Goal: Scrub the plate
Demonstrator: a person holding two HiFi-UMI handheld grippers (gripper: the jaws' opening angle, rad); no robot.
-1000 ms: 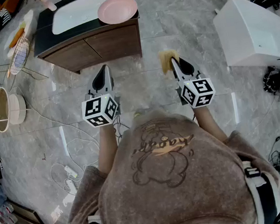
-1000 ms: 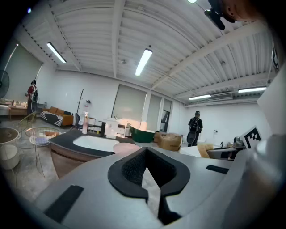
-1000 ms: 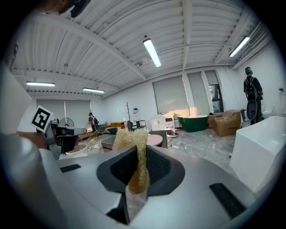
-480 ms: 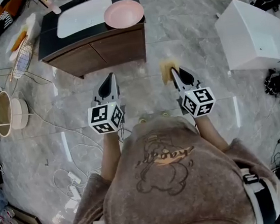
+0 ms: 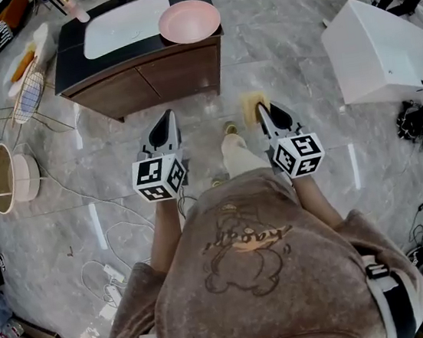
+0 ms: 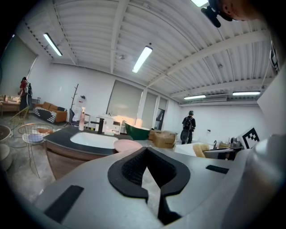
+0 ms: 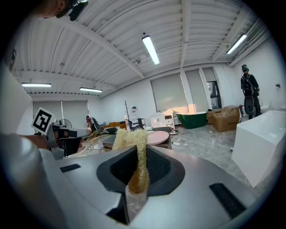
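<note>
A pink plate [image 5: 189,20] lies on the dark counter [image 5: 72,50] of a wooden vanity, right of its white sink [image 5: 121,23]. It also shows small and far off as the plate [image 6: 127,144] in the left gripper view and the plate [image 7: 157,136] in the right gripper view. My left gripper [image 5: 163,124] is shut with nothing in it, held over the floor short of the vanity. The right gripper [image 5: 261,108] is shut on a yellow mesh scrubber [image 5: 253,105], which sticks up between the jaws as the scrubber [image 7: 134,147].
A white tub [image 5: 381,49] stands on the floor at the right. Wire baskets [image 5: 27,92] and a round bin [image 5: 2,172] sit at the left. Cables [image 5: 109,270] trail over the grey floor. The person's foot [image 5: 233,147] is between the grippers.
Both grippers have moved closer to the vanity. A foot has stepped forward between them. The scrubber stays clamped in the right gripper.
</note>
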